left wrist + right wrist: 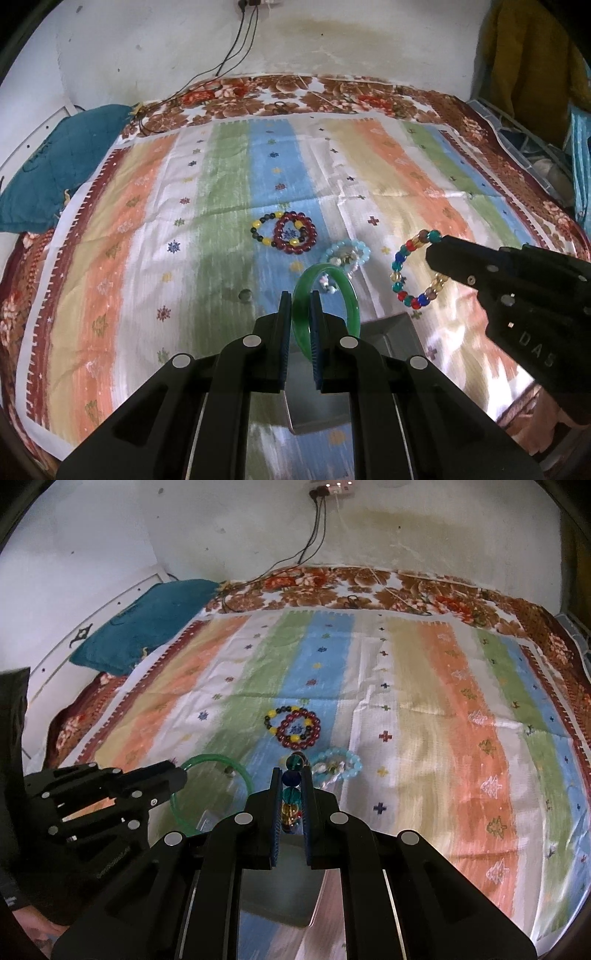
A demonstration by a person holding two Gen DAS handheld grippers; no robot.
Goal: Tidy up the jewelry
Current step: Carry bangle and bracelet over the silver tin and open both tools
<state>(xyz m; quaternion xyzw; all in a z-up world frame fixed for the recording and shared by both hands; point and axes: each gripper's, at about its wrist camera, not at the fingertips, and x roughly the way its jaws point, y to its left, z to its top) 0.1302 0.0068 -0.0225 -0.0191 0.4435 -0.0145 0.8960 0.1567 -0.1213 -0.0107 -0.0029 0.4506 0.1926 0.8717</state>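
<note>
My left gripper [300,295] is shut on a green bangle [347,291] and holds it upright above a grey metal tray [399,332]. My right gripper [291,771] is shut on a multicoloured bead bracelet [291,794], seen hanging as a ring in the left wrist view [402,273], above the same tray [284,904]. On the striped cloth lie a dark red bead bracelet [295,233] overlapping a yellow-and-black bead bracelet [258,230], and a pale blue bead bracelet [347,254] with a white bead piece under it.
The striped cloth [221,206] covers a floral bedspread [332,92]. A teal pillow [62,162] lies at the far left by the wall. Cables [240,44] hang down the wall from a socket. Clutter [535,92] stands at the right edge.
</note>
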